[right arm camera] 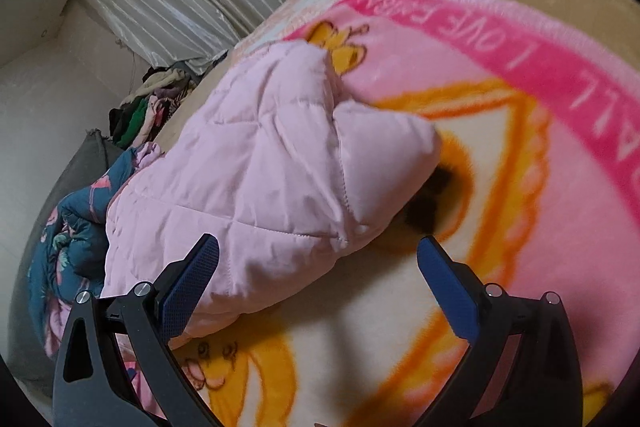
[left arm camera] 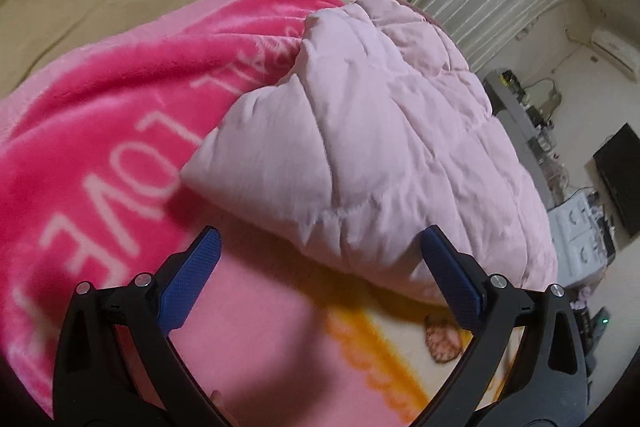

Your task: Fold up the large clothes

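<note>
Both the left gripper (left arm camera: 318, 247) and right gripper (right arm camera: 318, 255) are held wide open, empty; the pink quilted jacket (left arm camera: 360, 147) is judged mostly folded, needing final tidying

Dim warm indoor light; motion blur throughout; fisheye bending, dark vignetted corners.
</note>
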`<state>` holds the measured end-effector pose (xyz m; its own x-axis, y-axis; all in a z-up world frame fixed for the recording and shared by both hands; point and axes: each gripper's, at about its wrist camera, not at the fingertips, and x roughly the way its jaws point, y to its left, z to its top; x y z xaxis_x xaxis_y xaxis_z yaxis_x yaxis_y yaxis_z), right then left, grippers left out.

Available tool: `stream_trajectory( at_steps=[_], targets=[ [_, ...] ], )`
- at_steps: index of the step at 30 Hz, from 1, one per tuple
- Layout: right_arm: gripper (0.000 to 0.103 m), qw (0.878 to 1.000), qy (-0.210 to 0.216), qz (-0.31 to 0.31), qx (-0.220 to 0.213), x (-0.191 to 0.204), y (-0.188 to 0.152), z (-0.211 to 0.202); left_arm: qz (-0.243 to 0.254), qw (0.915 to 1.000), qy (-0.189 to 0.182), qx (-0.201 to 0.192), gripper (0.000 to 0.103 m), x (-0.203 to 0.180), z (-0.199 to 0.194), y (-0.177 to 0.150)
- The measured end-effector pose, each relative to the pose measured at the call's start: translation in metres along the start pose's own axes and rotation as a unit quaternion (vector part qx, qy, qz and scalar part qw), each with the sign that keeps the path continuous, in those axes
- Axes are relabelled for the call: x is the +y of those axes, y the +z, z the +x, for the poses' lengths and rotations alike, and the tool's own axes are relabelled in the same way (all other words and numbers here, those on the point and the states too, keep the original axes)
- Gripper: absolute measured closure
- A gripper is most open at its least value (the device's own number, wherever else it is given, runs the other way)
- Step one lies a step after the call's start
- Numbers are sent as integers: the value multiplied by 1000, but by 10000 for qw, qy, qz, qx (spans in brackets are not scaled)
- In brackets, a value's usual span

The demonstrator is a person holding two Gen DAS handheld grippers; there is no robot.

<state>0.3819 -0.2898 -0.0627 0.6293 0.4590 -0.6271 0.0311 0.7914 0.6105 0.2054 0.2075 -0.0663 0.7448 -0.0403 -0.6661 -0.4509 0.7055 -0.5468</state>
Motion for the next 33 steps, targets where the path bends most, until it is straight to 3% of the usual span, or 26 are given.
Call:
stream_trajectory(
  at_steps=[10, 18, 20, 24, 27, 29, 33],
  targets=[
    [4, 9955, 777, 456, 303, -7, 21, 46, -348, 9989, -284, 95, 8, 1, 30, 21],
    [4, 9945, 954, 329, 294, -2, 32, 61, -436, 9979, -455, 126, 8, 1, 51, 36],
    [8, 9944, 985, 279, 274, -1, 32, 61, -486, 9978, -437, 96, 8, -1, 56, 40],
    [38, 9939, 1081, -66, 219, 8, 33, 53, -414, 9983, -410, -13, 9, -7, 57, 39],
    [55, 9929, 1097, -451, 87, 22, 33, 44, -203, 9989, -426, -78, 29, -14, 50, 40],
    [61, 9918, 982, -819, -40, 35, 32, 35, 82, 9990, -381, -199, 54, -25, 42, 41],
    [69, 9854, 878, -1411, -377, 61, 27, 14, 492, 9971, -388, -427, 70, -45, 20, 43]
  ],
)
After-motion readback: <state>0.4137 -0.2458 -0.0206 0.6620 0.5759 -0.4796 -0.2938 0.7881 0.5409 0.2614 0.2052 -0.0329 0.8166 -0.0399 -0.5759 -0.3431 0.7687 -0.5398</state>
